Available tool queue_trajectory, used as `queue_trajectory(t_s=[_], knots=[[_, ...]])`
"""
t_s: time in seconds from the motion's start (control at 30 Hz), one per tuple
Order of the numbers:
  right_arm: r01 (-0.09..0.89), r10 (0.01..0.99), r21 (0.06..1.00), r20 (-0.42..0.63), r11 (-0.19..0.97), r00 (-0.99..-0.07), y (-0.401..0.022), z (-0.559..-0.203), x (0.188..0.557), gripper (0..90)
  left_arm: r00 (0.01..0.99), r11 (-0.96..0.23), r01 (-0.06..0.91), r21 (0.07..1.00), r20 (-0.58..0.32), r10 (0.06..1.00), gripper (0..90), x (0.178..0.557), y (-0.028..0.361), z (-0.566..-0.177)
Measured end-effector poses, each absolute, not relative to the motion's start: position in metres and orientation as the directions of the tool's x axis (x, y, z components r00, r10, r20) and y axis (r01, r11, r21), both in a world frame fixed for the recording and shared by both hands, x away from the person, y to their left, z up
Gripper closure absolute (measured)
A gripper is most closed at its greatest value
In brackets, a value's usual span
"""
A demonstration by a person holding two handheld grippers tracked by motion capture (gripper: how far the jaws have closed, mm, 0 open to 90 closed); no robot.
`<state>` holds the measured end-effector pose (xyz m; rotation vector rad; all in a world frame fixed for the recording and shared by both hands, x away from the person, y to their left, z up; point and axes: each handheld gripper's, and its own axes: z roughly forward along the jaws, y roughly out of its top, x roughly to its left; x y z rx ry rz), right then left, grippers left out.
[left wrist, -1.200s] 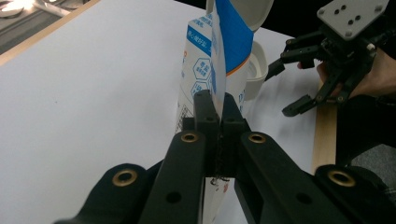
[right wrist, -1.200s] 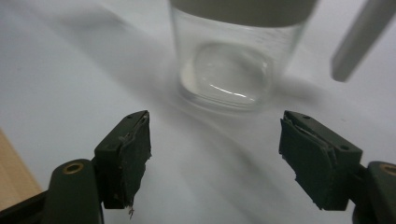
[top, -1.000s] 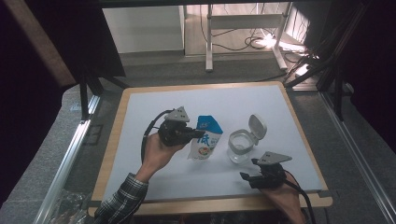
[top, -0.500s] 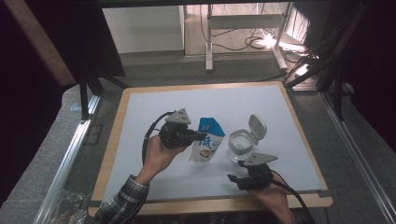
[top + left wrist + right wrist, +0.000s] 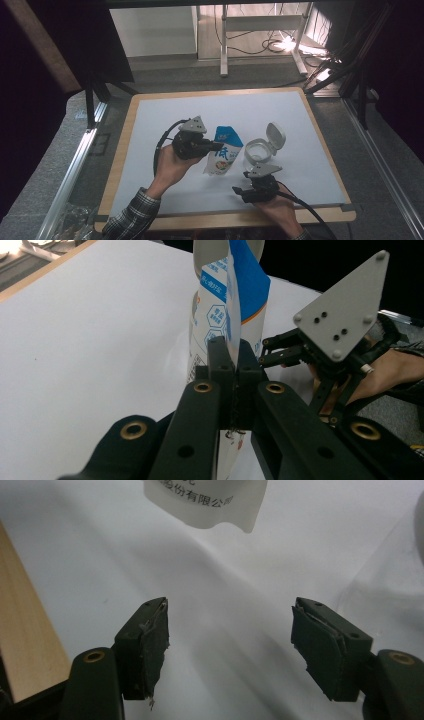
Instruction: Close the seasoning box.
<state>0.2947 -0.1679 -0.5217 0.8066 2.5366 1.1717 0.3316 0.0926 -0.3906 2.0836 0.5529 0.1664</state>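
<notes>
The left hand-held gripper (image 5: 216, 146) is clamped on the side seam of the blue and white pouch (image 5: 225, 156), which stands upright near the middle of the tabletop (image 5: 150, 150). In the left gripper view the two black jaws meet on the thin edge of the pouch (image 5: 227, 325), with no gap between them. The right hand-held gripper (image 5: 238, 190) is at about 5 o'clock from the pouch, low over the tabletop, and its jaws stand apart with nothing between them. In the right gripper view the bottom of the pouch (image 5: 205, 502) is ahead of the jaws and well apart from them.

The step in hand seems to be a second grip on the pouch, probably to open it or to pour from it into the clear cup (image 5: 257, 152). To do this well, the left hand should keep the pouch steady and upright, because it is soft and can fold. The right hand-held gripper should come in level, centre the two jaws on the pouch, and close only when the pouch is between the pads. It should not push the cup, which stands just beside the pouch at 3 o'clock with its hinged lid (image 5: 275, 136) open.

The count: one pouch, one cup with one lid, two hand-held grippers, two hands.
</notes>
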Motion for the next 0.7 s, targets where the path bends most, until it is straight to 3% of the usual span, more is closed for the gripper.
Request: queue_trajectory(t_s=[0.7], knots=[[0.37,0.584,0.779,0.006,0.506,-0.812,-0.137,-0.529,0.307,34.9,0.891,-0.448,0.327,0.832,-0.112,0.441,90.0,0.329,0.089,-0.383]])
